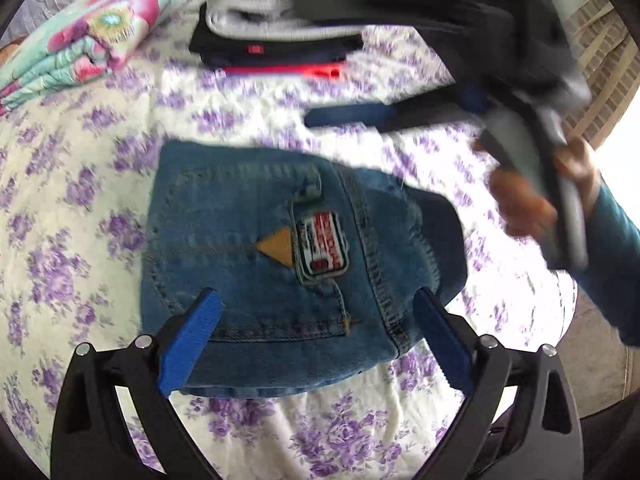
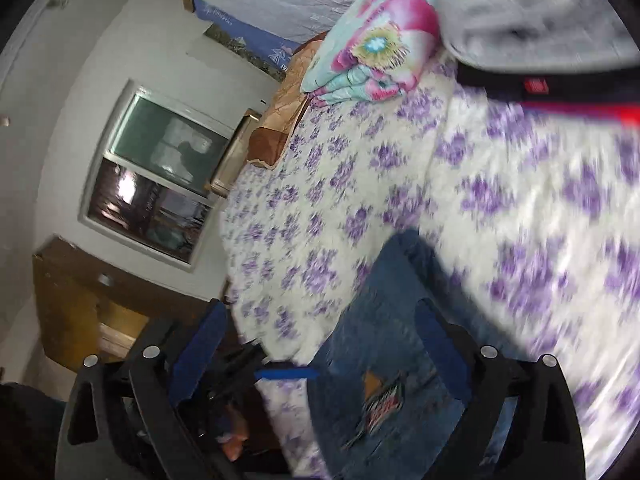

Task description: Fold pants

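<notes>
One pair of folded jeans [image 1: 280, 264] lies on the bed [image 1: 80, 200], straight ahead of my left gripper [image 1: 316, 344], whose jaws stand wide with nothing between them. My right gripper [image 2: 320, 354] is also spread wide and empty; the jeans sit under its right finger. Seen from the left wrist, it hangs blurred ahead and to the right. One stack of folded clothes [image 1: 276, 36] and one flowered quilt [image 1: 100, 36] lie farther ahead.
</notes>
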The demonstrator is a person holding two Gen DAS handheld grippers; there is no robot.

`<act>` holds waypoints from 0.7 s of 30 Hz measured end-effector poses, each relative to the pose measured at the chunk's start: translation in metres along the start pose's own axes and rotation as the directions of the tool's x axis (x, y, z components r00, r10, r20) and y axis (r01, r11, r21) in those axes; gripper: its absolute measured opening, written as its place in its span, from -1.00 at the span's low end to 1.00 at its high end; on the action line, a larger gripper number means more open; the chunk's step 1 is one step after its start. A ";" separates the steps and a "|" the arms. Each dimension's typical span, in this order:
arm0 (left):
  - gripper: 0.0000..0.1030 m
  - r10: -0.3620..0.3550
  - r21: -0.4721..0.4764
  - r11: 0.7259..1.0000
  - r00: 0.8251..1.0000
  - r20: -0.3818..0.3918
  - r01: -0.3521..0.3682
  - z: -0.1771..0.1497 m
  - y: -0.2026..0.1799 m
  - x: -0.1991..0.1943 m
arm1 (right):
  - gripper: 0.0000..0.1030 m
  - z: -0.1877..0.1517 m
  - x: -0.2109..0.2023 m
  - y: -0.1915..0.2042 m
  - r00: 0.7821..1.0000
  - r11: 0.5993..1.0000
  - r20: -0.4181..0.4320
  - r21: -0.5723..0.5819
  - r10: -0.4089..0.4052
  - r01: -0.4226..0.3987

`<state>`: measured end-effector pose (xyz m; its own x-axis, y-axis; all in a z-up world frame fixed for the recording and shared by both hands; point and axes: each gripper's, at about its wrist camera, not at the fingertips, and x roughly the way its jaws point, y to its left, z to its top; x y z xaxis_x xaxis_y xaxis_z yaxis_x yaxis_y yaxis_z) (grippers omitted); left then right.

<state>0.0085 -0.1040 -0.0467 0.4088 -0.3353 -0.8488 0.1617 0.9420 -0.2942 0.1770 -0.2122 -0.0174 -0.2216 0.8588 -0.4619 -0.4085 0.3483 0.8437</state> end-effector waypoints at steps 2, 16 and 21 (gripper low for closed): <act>0.83 0.039 0.019 0.999 0.998 -0.046 -0.038 -0.004 -0.004 0.018 | 0.42 -0.035 -0.004 -0.040 0.996 0.983 0.031 0.162 0.085 -0.089; 0.88 0.234 -0.020 0.972 0.971 -0.053 -0.235 0.032 0.034 -0.020 | 0.93 -0.157 -0.097 -0.027 0.900 0.951 0.324 0.202 -0.291 0.235; 0.88 0.199 0.002 0.980 0.977 -0.073 -0.200 0.031 0.057 -0.012 | 0.93 -0.195 -0.073 -0.052 0.897 0.923 0.360 0.368 -0.257 0.117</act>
<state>0.0407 -0.0469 -0.0401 0.3664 -0.1387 -0.9201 0.0782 0.9899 -0.1180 0.0415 -0.3662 -0.0814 0.2244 0.8161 -0.5326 -0.0770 0.5597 0.8251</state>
